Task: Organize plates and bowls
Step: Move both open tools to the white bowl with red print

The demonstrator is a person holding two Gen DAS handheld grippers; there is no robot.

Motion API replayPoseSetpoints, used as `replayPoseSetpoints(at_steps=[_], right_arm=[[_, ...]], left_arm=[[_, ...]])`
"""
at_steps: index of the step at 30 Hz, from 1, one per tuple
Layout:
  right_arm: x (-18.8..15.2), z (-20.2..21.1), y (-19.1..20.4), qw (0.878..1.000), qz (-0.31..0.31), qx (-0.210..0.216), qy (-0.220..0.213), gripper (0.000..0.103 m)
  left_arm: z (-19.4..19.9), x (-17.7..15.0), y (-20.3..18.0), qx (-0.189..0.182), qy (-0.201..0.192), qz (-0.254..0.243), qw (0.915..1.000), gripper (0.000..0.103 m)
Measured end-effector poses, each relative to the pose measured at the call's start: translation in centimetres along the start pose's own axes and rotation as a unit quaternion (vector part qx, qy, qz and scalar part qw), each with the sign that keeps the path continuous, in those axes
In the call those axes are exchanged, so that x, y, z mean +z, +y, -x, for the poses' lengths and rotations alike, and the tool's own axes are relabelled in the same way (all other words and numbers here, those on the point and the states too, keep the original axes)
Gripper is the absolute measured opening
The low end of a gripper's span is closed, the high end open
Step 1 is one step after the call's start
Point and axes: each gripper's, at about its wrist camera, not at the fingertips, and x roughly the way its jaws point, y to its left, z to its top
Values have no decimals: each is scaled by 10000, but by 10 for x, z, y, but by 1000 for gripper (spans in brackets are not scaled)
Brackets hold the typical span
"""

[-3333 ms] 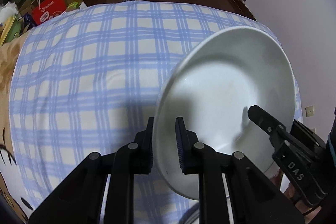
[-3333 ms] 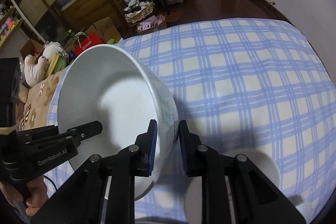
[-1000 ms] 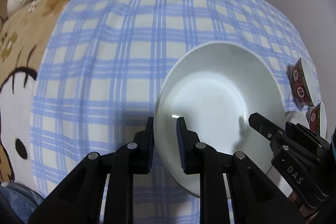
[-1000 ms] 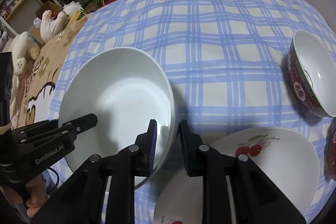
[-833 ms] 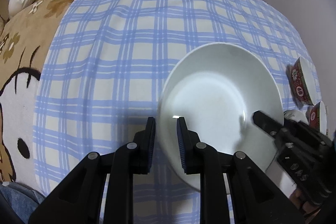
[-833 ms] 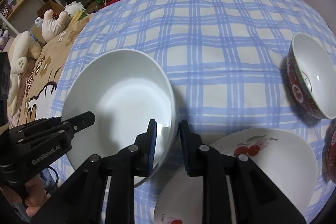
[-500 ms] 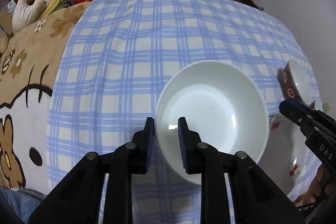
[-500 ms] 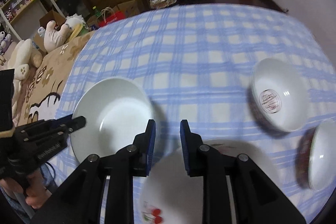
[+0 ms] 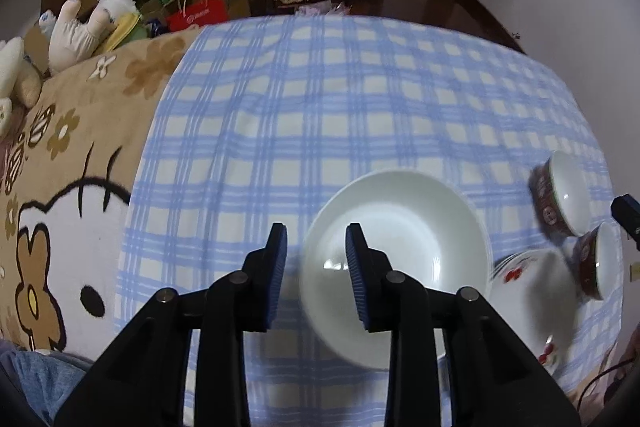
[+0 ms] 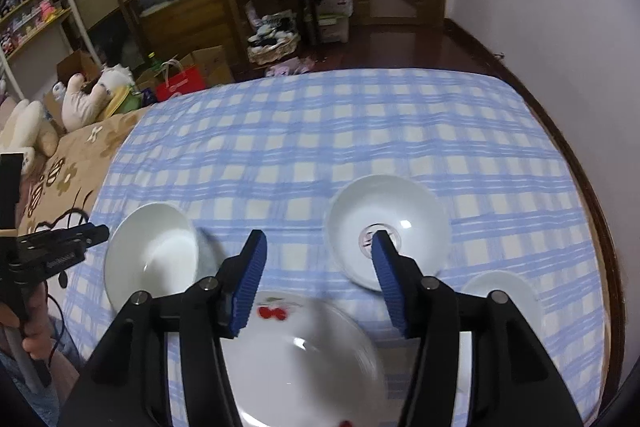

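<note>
Plain white bowl (image 9: 400, 259) sits upright on the blue-checked cloth (image 9: 320, 107), toward the near left part of the cloth as the right wrist view shows it (image 10: 150, 251). Its near-left rim lies between the pads of the left gripper (image 9: 316, 263), but neither pad presses on it: a gap shows on each side. Jaws are opening, at a moderate width.

Just right of the white bowl: the cherry-print plate (image 9: 532, 299), rim close to the bowl's rim; contact cannot be told because of blur. Beyond the plate, near the cloth's right edge, two red-sided bowls, the farther (image 9: 560, 193) and the nearer (image 9: 598, 265), very close to each other. In the right wrist view the farther one is the bowl with a red mark at its centre (image 10: 386, 231).

Right gripper (image 10: 318, 279) hangs above the cherry-print plate (image 10: 296, 359), jaws opening and already wide, nothing between them. The left gripper's tip shows at the left edge of that view (image 10: 64, 241), held by a hand (image 10: 34, 335).

Open room: the whole far half of the cloth is bare up to its far edge, with dark wood floor (image 10: 420, 51) beyond. Left of the cloth, a brown cartoon-print blanket (image 9: 60, 167) adjoins it. The right edge runs close to a pale wall (image 10: 560, 27).
</note>
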Motion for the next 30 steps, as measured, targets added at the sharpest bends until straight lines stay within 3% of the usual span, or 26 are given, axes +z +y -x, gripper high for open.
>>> replayPoseSetpoints(at_steps=[1,3,4,6,12,16,20,30], right_arm=[[1,2,-5,10000,-32,-32,-27,68],[4,3,-16,9999,-90,-83,-57,72],[5,4,-20,9998,-138,-94,-54,72],[8,3,-31,9996,-280,-90,-40,84],[13,1,-53,9992,-301,-237,-61,101],[16,-5,-70,9989,-349,-307,-28,102],[18,-12,-85,9982,-452,-398,77,102],[17,-37,-112,9972,-606,-370,230,102]], left_arm=[[5,3,-7,-41,-81,-61,9999,40],[14,7,-21,-140,-262,-223,9993,59],[17,10,-29,-191,-344,-330,9987,61],[21,16,-50,-320,-364,-572,9972,75],[21,30,-112,-584,-487,-1244,9893,91],[15,34,-151,-715,-537,-1687,9816,92],[-2,34,-191,-853,-200,-2099,9738,92],[-41,29,-235,-903,182,-2419,9659,91]])
